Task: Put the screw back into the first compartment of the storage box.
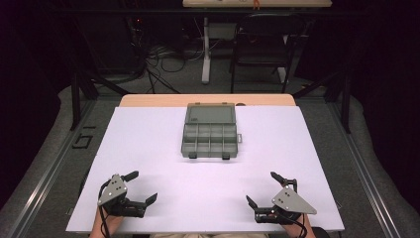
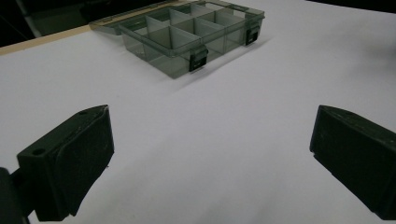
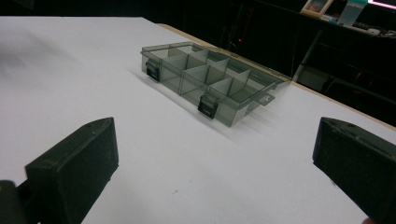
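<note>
Two tools, both mine, both spread wide with nothing between the jaws — the left tool [image 1: 138, 187] low at the near left of the bench [image 1: 148, 144], the right tool [image 1: 261, 187] mirroring it at the near right. Neither is touching anything but air just above the white surface.

Straight ahead sits the organizer box [image 1: 210, 140], well apart from both tools, toward the far middle of the bench. Its lid [image 1: 210, 114] is thrown back flat, hinged on the far side, and the divided compartments look empty from the high view. Two dark latches [image 2: 198, 59] hang off the near wall, and a small hanging tab [image 3: 267, 99] juts from one end.

Now, how it'll handle — I reckon it's light, thin translucent plastic, stiff enough along the walls but with some flex, and smooth, so it may skate on this slick white sheet if I push from one side only. The lid is the floppy part; nudge it and it will swing on the hinge. My pick for a hold: pinch the near wall between the latches, or the far edge of the lid to fold it over, with the other tool steadying the tray's side. Gentle squeeze — those dividers and latches look like they could crack.
</note>
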Demonstrator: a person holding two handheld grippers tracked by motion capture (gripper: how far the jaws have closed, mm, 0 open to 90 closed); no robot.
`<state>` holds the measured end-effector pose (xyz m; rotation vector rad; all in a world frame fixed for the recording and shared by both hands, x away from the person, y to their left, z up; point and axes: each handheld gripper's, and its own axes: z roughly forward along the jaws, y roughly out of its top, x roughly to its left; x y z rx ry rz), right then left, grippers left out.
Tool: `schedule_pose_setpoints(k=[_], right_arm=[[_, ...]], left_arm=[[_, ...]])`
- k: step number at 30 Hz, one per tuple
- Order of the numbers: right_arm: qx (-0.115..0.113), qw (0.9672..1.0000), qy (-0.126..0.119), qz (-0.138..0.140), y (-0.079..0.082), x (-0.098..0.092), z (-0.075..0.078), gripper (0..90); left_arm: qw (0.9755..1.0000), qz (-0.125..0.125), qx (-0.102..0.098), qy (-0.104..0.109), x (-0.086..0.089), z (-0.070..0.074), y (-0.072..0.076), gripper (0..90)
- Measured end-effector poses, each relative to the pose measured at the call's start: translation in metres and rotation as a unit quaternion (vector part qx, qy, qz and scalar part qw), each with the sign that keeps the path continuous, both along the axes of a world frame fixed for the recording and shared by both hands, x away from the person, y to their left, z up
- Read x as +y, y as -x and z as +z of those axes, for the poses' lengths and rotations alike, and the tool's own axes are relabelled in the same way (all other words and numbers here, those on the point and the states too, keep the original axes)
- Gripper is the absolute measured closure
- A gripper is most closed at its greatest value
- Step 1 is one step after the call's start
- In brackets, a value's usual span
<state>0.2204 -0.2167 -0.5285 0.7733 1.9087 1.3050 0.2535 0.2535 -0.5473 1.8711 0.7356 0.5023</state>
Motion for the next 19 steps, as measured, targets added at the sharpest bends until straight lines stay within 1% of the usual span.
schedule_pose_setpoints(k=[2,3,4,5,6,7,9,11,12,13,14,15,17,18,19], right_arm=[[0.0,1.0,-0.001,0.001,-0.0003,-0.0001,-0.0001,0.0],[0.001,1.0,0.0,0.001,-0.0003,-0.0002,-0.0001,0.0],[0.0,1.0,0.0,0.0,-0.0002,-0.0001,0.0,0.0],[0.0,1.0,0.0,0.002,-0.0002,-0.0002,0.0,0.0],[0.0,1.0,0.001,0.0,-0.0001,-0.0001,0.0,0.0],[0.001,1.0,0.0,0.002,-0.0001,0.0,0.0,0.0],[0.0,1.0,0.001,0.0,-0.0001,0.0001,0.0,0.0],[0.0,1.0,0.002,0.001,-0.0002,0.0002,0.0,0.0],[0.0,1.0,0.003,0.002,-0.0004,0.0002,0.0,0.0],[0.001,1.0,0.004,0.002,-0.0003,0.0001,0.0,0.0],[0.001,1.0,0.004,0.002,-0.0004,0.0002,0.0,0.0],[0.0,1.0,0.003,0.002,-0.0007,0.0004,-0.0003,0.0],[0.001,1.0,0.004,0.002,-0.0006,0.0003,-0.0002,0.0],[0.0,1.0,0.003,0.002,-0.0008,0.0004,-0.0003,0.0],[0.001,1.0,0.003,0.002,-0.0008,0.0002,-0.0003,0.0]], left_arm=[[1.0,-0.004,0.0,0.002,0.0016,-0.0017,0.0032,0.0],[1.0,-0.002,-0.008,0.004,0.0009,-0.0033,0.0045,0.0],[0.9999,-0.004,-0.009,0.002,0.0003,-0.0043,0.0059,0.0],[0.9999,0.0,-0.012,-0.004,-0.0009,-0.005,0.0074,0.0],[0.9999,-0.007,-0.011,-0.006,-0.0013,-0.0056,0.0076,0.0],[0.9999,-0.008,-0.013,-0.006,-0.0022,-0.0061,0.0081,0.0],[0.9998,-0.005,-0.019,-0.008,-0.0023,-0.0052,0.0084,0.0],[0.9996,0.003,-0.026,-0.009,-0.0014,-0.0038,0.0084,0.0],[0.9996,0.001,-0.029,-0.007,-0.0004,-0.0037,0.0077,0.0],[0.9996,0.003,-0.029,-0.005,0.0001,-0.0039,0.0072,0.0],[0.9995,0.008,-0.028,-0.007,0.0006,-0.0038,0.0068,0.0],[0.9997,0.005,-0.025,-0.002,0.0011,-0.0043,0.0061,0.0],[0.9996,0.005,-0.026,-0.004,0.0023,-0.004,0.0051,0.0],[0.9996,0.01,-0.027,-0.007,0.0025,-0.0038,0.0051,0.0],[0.9996,0.011,-0.026,-0.004,0.0024,-0.0039,0.0049,0.0]])
